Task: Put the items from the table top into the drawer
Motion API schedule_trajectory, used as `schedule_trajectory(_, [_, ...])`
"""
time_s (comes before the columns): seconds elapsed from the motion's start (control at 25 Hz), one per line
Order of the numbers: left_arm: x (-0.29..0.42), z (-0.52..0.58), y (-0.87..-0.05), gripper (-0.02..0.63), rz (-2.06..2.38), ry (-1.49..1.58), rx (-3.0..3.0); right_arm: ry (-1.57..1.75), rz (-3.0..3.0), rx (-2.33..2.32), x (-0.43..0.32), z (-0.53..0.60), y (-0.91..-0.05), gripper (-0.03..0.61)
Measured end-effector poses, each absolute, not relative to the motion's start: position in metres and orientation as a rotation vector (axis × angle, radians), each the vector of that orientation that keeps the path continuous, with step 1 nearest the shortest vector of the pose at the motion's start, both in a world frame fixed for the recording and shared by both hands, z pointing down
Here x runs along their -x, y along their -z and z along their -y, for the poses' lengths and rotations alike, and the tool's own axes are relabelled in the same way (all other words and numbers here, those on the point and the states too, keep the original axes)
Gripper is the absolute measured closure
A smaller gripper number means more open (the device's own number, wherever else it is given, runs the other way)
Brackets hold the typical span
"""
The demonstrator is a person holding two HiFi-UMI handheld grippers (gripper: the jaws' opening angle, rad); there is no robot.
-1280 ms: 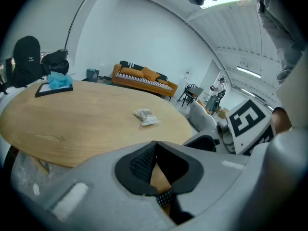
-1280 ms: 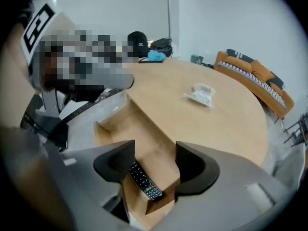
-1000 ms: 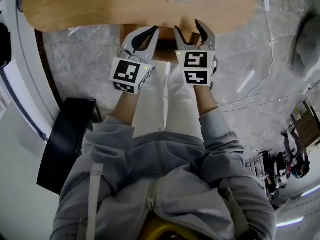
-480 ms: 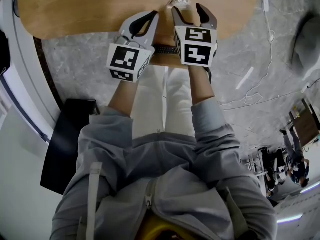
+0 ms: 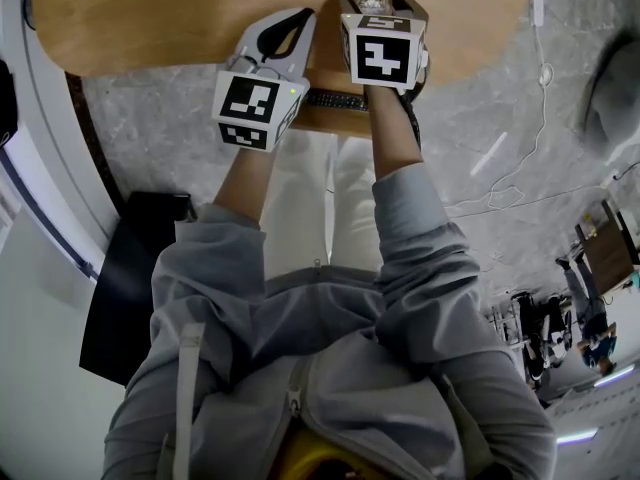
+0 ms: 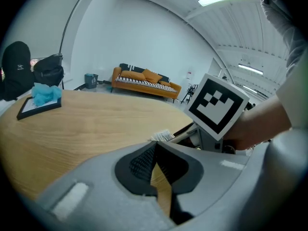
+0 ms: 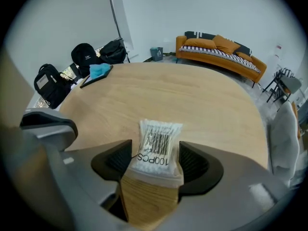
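- Cotton-swab packet [image 7: 156,148] lies on the worktop [image 7: 202,100], between the pads of the right tongs [image 7: 155,160].
- Those jaws have just been opening wider, ungripping, after reaching farther over the worktop.
- Closed and empty, the left tongs [image 6: 154,146] also moved farther.

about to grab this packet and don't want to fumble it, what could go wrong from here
1. The swab packet is soft and lies flat on the table between the jaws of the right claw, which have just been opening. Closing on it could crumple it or catch only an edge, so it may slip out on the lift.
2. The left claw, shut and empty, sits close beside the right one. The two could bump during the grab.
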State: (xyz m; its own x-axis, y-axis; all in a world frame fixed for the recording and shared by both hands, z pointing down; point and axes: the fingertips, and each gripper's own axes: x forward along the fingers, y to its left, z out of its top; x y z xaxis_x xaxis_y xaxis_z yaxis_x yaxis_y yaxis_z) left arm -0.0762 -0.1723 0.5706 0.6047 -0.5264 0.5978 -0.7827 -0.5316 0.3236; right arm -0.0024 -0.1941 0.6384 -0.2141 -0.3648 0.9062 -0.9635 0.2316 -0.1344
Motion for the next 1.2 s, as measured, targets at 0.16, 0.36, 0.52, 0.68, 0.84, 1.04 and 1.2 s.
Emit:
schedule_trajectory(0.16, [0.084,0.174,-0.571,0.614,1.038,-0.579,-2.251,-0.974,1.674,-1.238,0.006,0.199,-0.648,0.314])
schedule_trajectory(0.36, [0.078,0.168,-0.576,0.614,1.03,-0.59,-2.239,-0.959,1.654,-1.247,-0.001,0.2,-0.649,0.363])
schedule_trajectory(0.52, [0.071,0.162,-0.577,0.614,1.013,-0.595,-2.236,-0.961,1.672,-1.212,-0.002,0.201,-0.646,0.394])
schedule_trajectory(0.68, [0.069,0.158,-0.574,0.614,1.009,-0.597,-2.242,-0.97,1.644,-1.22,-0.01,0.197,-0.636,0.4])
schedule_trajectory(0.84, [0.067,0.159,-0.568,0.614,1.021,-0.593,-2.251,-0.962,1.698,-1.247,-0.011,0.198,-0.613,0.4])
schedule_trajectory(1.04, [0.064,0.154,-0.555,0.614,1.04,-0.563,-2.273,-0.925,1.761,-1.285,-0.017,0.185,-0.579,0.402])
schedule_trajectory(1.2, [0.066,0.138,-0.547,0.614,1.049,-0.555,-2.276,-0.908,1.798,-1.312,-0.022,0.166,-0.55,0.402])
